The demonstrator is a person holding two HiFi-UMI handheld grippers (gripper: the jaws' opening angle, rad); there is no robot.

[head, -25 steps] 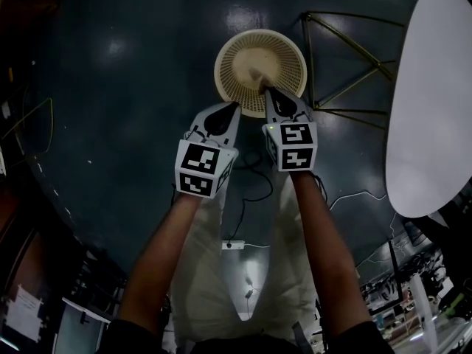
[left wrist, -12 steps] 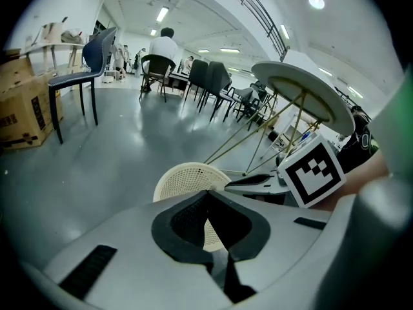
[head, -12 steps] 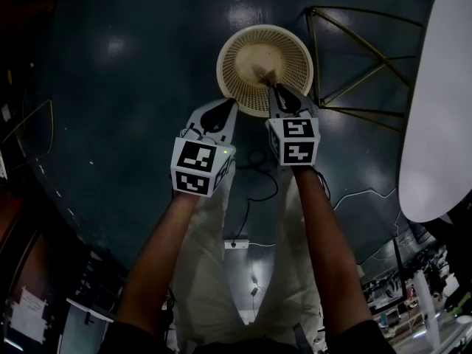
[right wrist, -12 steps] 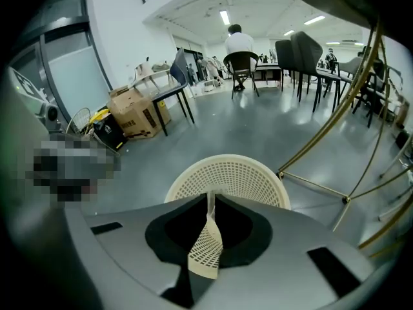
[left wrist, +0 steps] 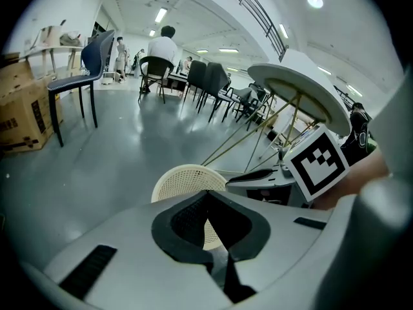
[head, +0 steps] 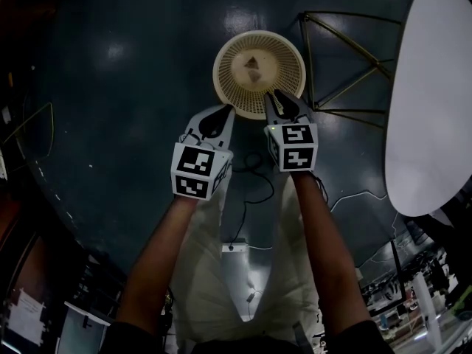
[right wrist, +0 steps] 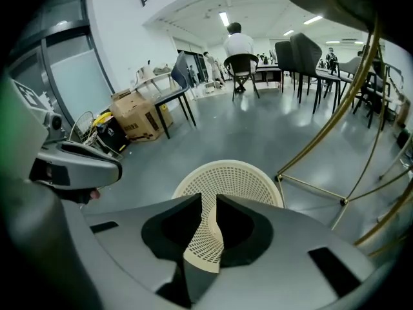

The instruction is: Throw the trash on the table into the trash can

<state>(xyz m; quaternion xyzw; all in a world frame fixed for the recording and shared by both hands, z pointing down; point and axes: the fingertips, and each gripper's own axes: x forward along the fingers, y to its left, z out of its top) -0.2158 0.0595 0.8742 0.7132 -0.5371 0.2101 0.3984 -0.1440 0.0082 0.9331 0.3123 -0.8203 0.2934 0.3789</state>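
Observation:
The cream mesh trash can (head: 284, 54) stands on the dark floor below my hands, and it also shows in the left gripper view (left wrist: 184, 176) and the right gripper view (right wrist: 235, 173). A small crumpled piece of trash (head: 253, 63) lies inside it. My right gripper (head: 274, 96) hovers over the can's near rim. Its jaws have just been opening and stand apart with nothing between them (right wrist: 208, 199). My left gripper (head: 221, 113) hangs just left of the can's near edge, its tips together and empty (left wrist: 206, 192).
A white oval table (head: 431, 102) on thin gold legs (head: 346, 46) stands right of the can. Black cables (head: 254, 179) trail across the floor by my feet. Chairs (left wrist: 87, 66), cardboard boxes (right wrist: 139, 118) and a seated person (right wrist: 239, 47) are farther off.
The piece of trash that was at my right gripper's tips now lies in the can. The right jaws have parted. Both hands stayed where they were.

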